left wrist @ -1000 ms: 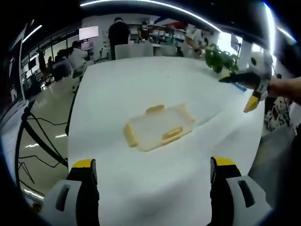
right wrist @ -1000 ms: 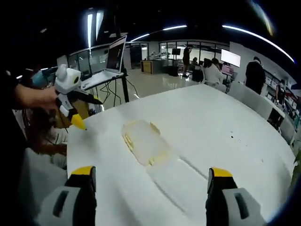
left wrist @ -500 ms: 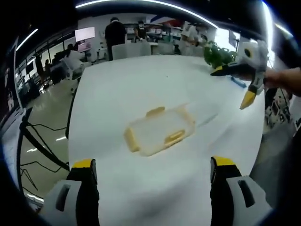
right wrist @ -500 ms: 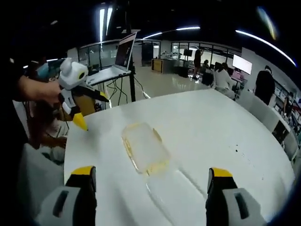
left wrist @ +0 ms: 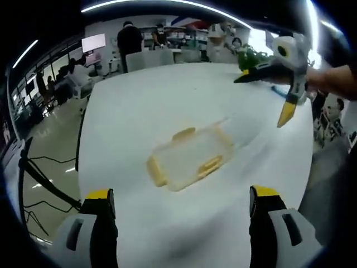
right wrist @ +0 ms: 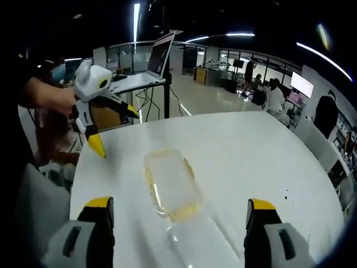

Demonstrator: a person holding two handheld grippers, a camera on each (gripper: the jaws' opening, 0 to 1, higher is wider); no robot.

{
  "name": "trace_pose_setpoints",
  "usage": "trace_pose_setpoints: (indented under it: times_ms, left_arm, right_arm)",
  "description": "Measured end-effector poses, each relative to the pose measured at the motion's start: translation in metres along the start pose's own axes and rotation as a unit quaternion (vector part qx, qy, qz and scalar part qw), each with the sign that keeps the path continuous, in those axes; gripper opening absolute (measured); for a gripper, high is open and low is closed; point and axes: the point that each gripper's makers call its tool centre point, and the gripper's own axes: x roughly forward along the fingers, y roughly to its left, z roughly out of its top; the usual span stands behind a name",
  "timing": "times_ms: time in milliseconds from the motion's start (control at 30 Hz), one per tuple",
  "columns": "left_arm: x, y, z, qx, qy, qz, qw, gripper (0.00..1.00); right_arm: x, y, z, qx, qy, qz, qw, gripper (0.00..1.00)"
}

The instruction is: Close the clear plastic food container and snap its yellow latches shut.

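A clear plastic container (left wrist: 189, 156) with yellow latches (left wrist: 208, 165) lies flat on the white table (left wrist: 156, 95), apart from both grippers. In the right gripper view the container (right wrist: 169, 181) sits mid-table, with a clear flat piece (right wrist: 201, 237), seemingly its lid, lying against its near end. My left gripper (left wrist: 181, 195) hangs open over the table just short of the container, nothing between its fingers. My right gripper (right wrist: 179, 204) is open too and holds nothing. It also shows as the right gripper (left wrist: 263, 97) in the air at the container's far right. The left gripper (right wrist: 116, 130) hovers open over the table's left corner.
The table edge (left wrist: 83, 151) drops to a floor with black cables (left wrist: 39, 173). A green plant (left wrist: 256, 56) stands at the far corner, with chairs and people beyond. A laptop (right wrist: 156, 58) on a stand sits past the table's other side. A person's hand (right wrist: 47, 97) holds the left gripper.
Both views have shifted as the hands moved. The right gripper has come in over the table towards the container. The container lies where it was, and both grippers stay open.
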Motion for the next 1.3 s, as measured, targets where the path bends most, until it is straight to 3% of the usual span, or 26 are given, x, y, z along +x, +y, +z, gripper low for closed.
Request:
trace_pose_setpoints:
  times_ms: [200,600,733,1000,1100,1233,1300]
  left_arm:
    - [0.002,0.003,0.001,0.011,0.002,-0.002,0.9999,0.99]
    - [0.018,0.005,0.012,0.036,0.004,-0.008,0.9993,0.99]
    - [0.019,0.009,0.013,0.022,0.003,-0.008,0.9997,0.99]
    - [0.019,0.012,0.008,0.029,0.006,-0.008,0.9995,0.99]
    - [0.020,0.015,0.004,0.033,0.018,-0.015,0.9992,0.99]
    - [0.018,0.018,0.008,0.050,0.009,-0.024,0.9984,0.99]
    - [0.020,0.021,0.006,0.061,0.013,-0.029,0.9976,0.99]
  right_arm:
    - [0.011,-0.006,0.006,-0.023,-0.003,0.003,0.9997,0.96]
    - [0.026,-0.008,0.009,-0.021,-0.008,0.031,0.9993,0.99]
    - [0.028,-0.005,0.005,-0.027,-0.004,0.034,0.9990,0.99]
    - [0.035,-0.007,0.000,0.004,-0.008,0.040,0.9991,0.99]
    - [0.036,-0.008,0.001,-0.012,-0.003,0.040,0.9991,0.98]
    - [0.037,-0.007,0.005,-0.027,0.003,0.041,0.9988,0.97]
    - [0.038,-0.005,0.006,-0.059,0.009,0.039,0.9975,0.97]
